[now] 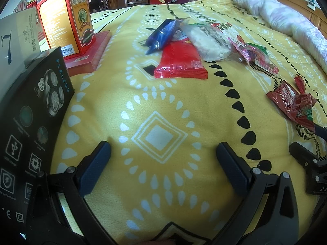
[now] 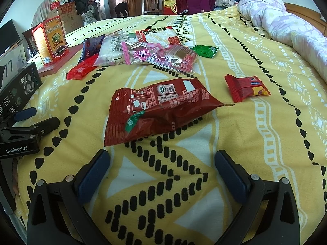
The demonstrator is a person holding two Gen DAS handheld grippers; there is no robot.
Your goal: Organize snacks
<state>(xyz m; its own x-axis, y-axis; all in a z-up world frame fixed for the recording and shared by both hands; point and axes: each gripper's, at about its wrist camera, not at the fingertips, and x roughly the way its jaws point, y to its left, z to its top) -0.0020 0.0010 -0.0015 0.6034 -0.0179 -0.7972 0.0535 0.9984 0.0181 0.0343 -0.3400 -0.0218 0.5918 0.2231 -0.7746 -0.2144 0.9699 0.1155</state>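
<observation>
Snack packets lie scattered on a yellow patterned bedspread (image 1: pixel 114 102). In the left wrist view a red packet (image 1: pixel 179 61), a blue packet (image 1: pixel 161 33) and a clear bag of white puffed snack (image 1: pixel 208 40) lie ahead of my left gripper (image 1: pixel 163 151), which is open and empty just above the cloth. In the right wrist view a large dark red crumpled bag (image 2: pixel 159 108) lies just ahead of my right gripper (image 2: pixel 162 159), also open and empty. A small red packet (image 2: pixel 245 86), pink packets (image 2: pixel 163 55) and a green packet (image 2: pixel 204 51) lie farther off.
A red-and-orange box (image 1: pixel 67 20) stands on a flat red box (image 1: pixel 90 55) at the left. A black shaver box (image 1: pixel 30 126) leans at the left edge. A rolled pale quilt (image 2: pixel 286 26) lies along the right. The left gripper's body (image 2: pixel 24 134) shows in the right view.
</observation>
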